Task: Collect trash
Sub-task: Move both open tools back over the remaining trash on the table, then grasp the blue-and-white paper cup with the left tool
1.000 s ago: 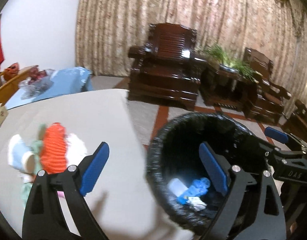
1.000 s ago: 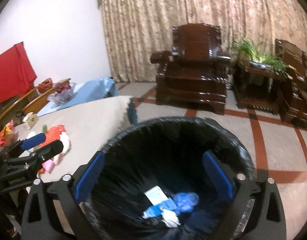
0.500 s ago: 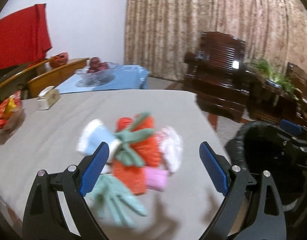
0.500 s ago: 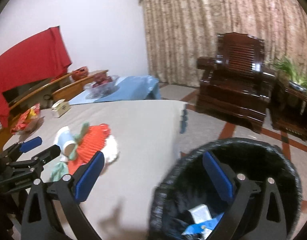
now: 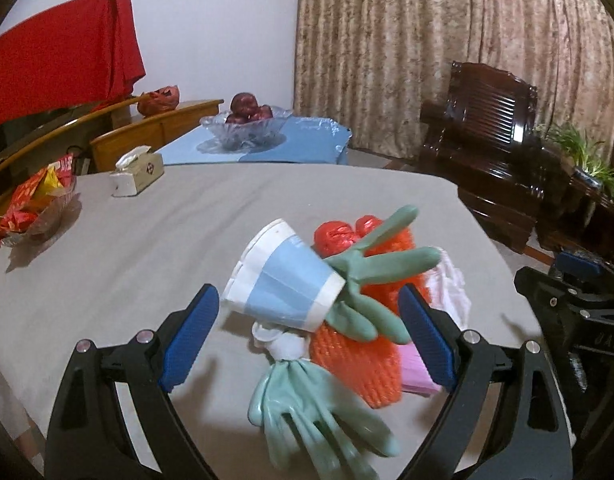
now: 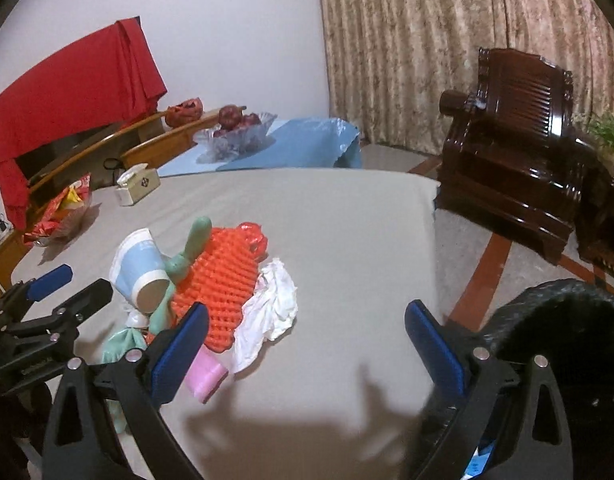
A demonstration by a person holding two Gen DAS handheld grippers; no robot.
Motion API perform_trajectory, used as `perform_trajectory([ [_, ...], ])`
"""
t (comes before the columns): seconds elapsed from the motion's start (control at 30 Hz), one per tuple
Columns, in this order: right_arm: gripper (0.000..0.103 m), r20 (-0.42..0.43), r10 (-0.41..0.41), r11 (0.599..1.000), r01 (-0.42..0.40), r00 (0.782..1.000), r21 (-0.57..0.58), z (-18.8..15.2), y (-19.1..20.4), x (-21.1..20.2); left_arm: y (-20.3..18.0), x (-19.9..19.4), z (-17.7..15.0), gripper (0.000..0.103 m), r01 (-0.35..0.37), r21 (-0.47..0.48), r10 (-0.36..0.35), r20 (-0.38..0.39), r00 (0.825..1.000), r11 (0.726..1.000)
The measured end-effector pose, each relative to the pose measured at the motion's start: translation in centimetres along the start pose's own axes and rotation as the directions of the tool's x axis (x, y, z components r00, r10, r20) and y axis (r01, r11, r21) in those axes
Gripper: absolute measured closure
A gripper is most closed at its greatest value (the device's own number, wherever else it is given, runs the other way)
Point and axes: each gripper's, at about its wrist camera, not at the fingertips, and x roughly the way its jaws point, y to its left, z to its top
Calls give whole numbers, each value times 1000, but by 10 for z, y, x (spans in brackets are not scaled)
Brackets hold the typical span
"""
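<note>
A trash pile lies on the grey table [image 5: 147,248]: a blue-and-white paper cup [image 5: 281,280] on its side, green rubber gloves [image 5: 371,276], orange foam netting [image 5: 363,352], a pink piece [image 5: 415,374] and white crumpled paper [image 6: 273,312]. My left gripper [image 5: 309,340] is open, its jaws either side of the cup and gloves. My right gripper [image 6: 305,350] is open and empty over bare table right of the pile [image 6: 223,276]. The black-lined trash bin [image 6: 563,312] stands on the floor at the right.
A tissue box [image 5: 137,170], a snack bowl [image 5: 35,208] and a glass fruit bowl [image 5: 247,126] on blue cloth sit at the far side. Dark wooden armchairs [image 5: 495,128] stand on the floor to the right.
Both grippers have swung left from above the bin to the table. The left gripper has closed in on the trash pile; the bin has slid to the right edge.
</note>
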Motion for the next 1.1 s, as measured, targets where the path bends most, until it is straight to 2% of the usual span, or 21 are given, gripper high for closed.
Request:
perform_trajectory([
  [0.27, 8, -29, -4, 1000, 3, 1000, -16, -5, 4, 12, 2, 29, -7, 20, -4, -9, 4, -36, 999, 1000],
  [0.5, 8, -32, 2, 1000, -3, 999, -14, -3, 4, 16, 4, 47, -13, 34, -3, -4, 3, -69, 998, 1000],
  [1.1, 8, -47, 55, 997, -58, 997, -49, -5, 31, 24, 71, 43, -26, 34, -143, -95, 132, -113, 985, 985],
])
